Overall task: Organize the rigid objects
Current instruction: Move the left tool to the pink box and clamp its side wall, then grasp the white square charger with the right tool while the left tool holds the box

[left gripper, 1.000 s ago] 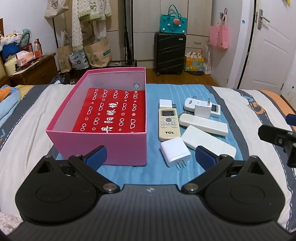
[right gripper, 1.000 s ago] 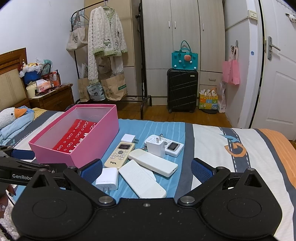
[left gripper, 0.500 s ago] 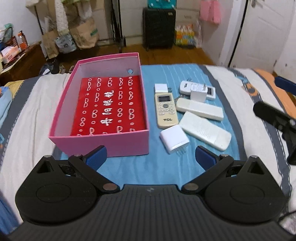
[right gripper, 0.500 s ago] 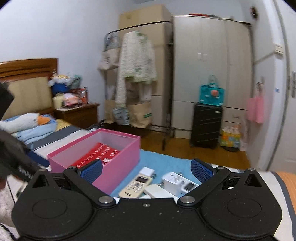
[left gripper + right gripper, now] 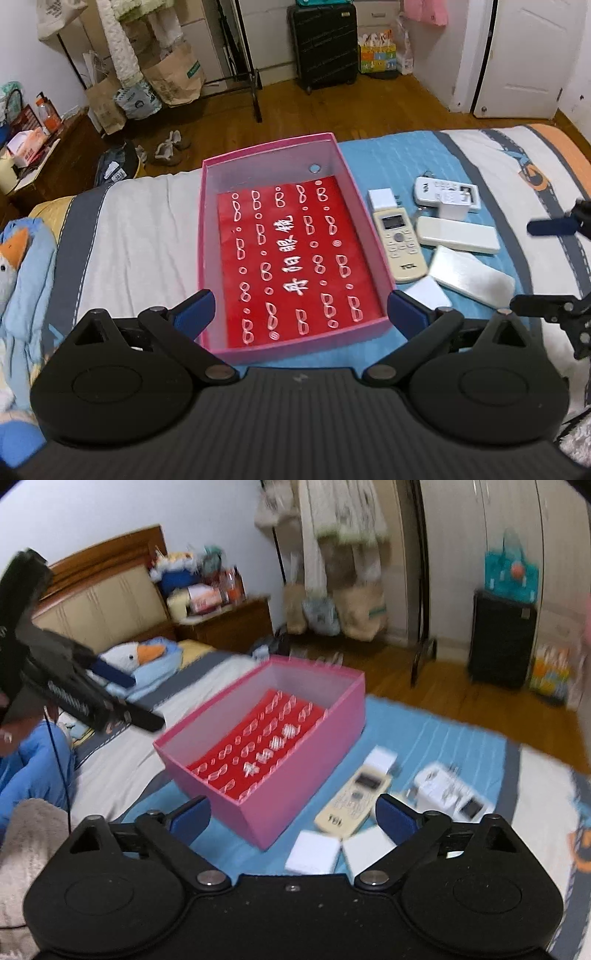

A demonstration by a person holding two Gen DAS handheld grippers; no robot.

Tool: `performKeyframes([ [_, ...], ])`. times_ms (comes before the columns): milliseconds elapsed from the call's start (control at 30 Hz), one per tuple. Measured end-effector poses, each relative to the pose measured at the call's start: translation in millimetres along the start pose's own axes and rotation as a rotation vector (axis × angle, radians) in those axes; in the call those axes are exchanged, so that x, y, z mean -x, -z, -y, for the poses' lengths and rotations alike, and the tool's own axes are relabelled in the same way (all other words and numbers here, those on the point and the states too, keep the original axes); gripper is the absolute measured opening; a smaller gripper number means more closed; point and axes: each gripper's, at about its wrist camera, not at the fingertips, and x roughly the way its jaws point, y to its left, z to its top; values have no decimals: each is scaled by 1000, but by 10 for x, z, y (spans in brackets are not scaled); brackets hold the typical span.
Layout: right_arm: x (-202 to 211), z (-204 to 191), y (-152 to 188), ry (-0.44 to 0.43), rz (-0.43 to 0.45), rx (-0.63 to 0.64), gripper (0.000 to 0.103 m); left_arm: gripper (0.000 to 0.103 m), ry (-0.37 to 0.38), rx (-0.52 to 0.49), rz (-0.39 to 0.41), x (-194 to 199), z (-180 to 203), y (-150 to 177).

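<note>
Left wrist view. The open pink cardboard box (image 5: 295, 243), lined with a red printed sheet, sits on the blue-striped bedspread (image 5: 406, 155) and serves as landmark. Just right of it lie the rigid objects: a cream TCL remote control (image 5: 400, 245), a small white adapter cube (image 5: 383, 198) beyond it, a long white remote (image 5: 458, 239), a flat white power bank (image 5: 471, 277), and a white display remote with a white plug (image 5: 448, 195) on top. The left gripper (image 5: 298, 308) hovers over the box's near wall, jaws released and empty.

Right wrist view. The right gripper (image 5: 293, 814) hangs beyond the box's near right corner; its jaws have just been closing slightly yet stand wide, nothing between them. A square white charger (image 5: 314, 851) lies nearest. All pieces look light, stiff and smooth-shelled, probably slippery; pinch each across its narrow width, mid-length.
</note>
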Motion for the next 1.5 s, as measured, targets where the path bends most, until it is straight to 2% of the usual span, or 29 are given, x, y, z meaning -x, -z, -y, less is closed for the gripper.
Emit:
performKeyframes([
  [200,-419,198,44,-52,-127,-143,87,100,19,17,-72,-325,-298,-250],
  [333,-618,170,123,-43,-164,-126,79,93,-10,39,-115,-600,-443,-400],
  [433,-762,195,122,-39,-210,-112,72,92,-14,56,-109,-784,-511,-522],
  [500,-825,226,107,-42,-229,-116,67,84,-7,81,-101,-914,-582,-616],
  [533,-830,237,101,-46,-230,-118,67,81,-12,95,-100,-978,-618,-654],
  [633,-851,246,80,-61,-225,-98,67,80,-8,85,-76,-1185,-695,-733],
  [667,-872,246,77,-59,-230,-96,67,79,-9,84,-79,-1272,-725,-742],
  [733,-929,241,73,-56,-245,-103,67,69,-24,96,-100,-1466,-817,-749],
  [833,-1024,234,65,-60,-268,-122,67,63,-34,139,-137,-1745,-1012,-705],
  [967,-1137,233,50,-31,-285,-99,67,62,-42,169,-177,-1997,-1203,-568],
  [1067,-1226,259,59,-16,-299,-105,67,56,-19,184,-191,-2107,-1289,-450],
  [1100,-1256,253,74,-12,-305,-102,67,51,-8,191,-191,-2141,-1309,-417],
  [1167,-1297,232,92,-10,-317,-96,67,33,0,204,-191,-2209,-1338,-369],
  [1200,-1320,224,100,-6,-324,-94,67,16,11,212,-198,-2250,-1348,-352],
  [1233,-1343,213,104,3,-330,-90,67,7,31,224,-203,-2284,-1361,-337],
  [1267,-1352,203,106,20,-333,-77,67,7,53,239,-200,-2309,-1376,-323],
  [1400,-1424,159,131,80,-348,-30,67,6,60,231,-167,-2328,-1345,-301],
  [1500,-1487,108,169,93,-374,-21,67,6,109,229,-153,-2324,-1303,-320],
])
